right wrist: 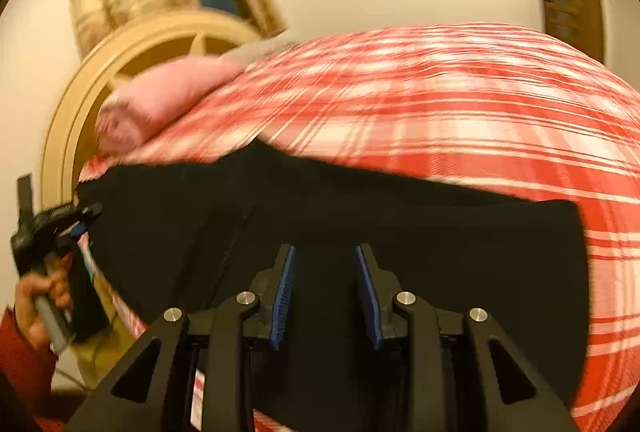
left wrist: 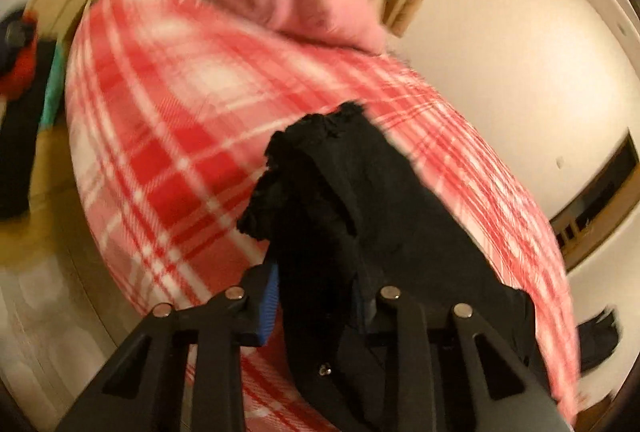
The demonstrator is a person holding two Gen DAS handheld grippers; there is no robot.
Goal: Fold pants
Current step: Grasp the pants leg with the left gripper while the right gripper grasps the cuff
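Note:
Black pants [right wrist: 360, 216] lie spread across a red and white plaid blanket [right wrist: 480, 112] on a bed. My right gripper [right wrist: 325, 256] hovers over their near part, open, with both blue pads bare and apart. In the left wrist view a bunched edge of the pants [left wrist: 360, 192] rises between the fingers of my left gripper [left wrist: 320, 272], which is shut on it; only one blue pad shows, the other is hidden by cloth. The right wrist view shows the left gripper [right wrist: 86, 218] at the pants' far left corner, held by a hand [right wrist: 44, 292].
A pink pillow [right wrist: 168, 92] lies at the head of the bed against a beige curved headboard [right wrist: 80, 92]. A pale wall runs behind the bed. In the left wrist view a dark item [left wrist: 600, 340] lies past the blanket's [left wrist: 180, 112] right edge.

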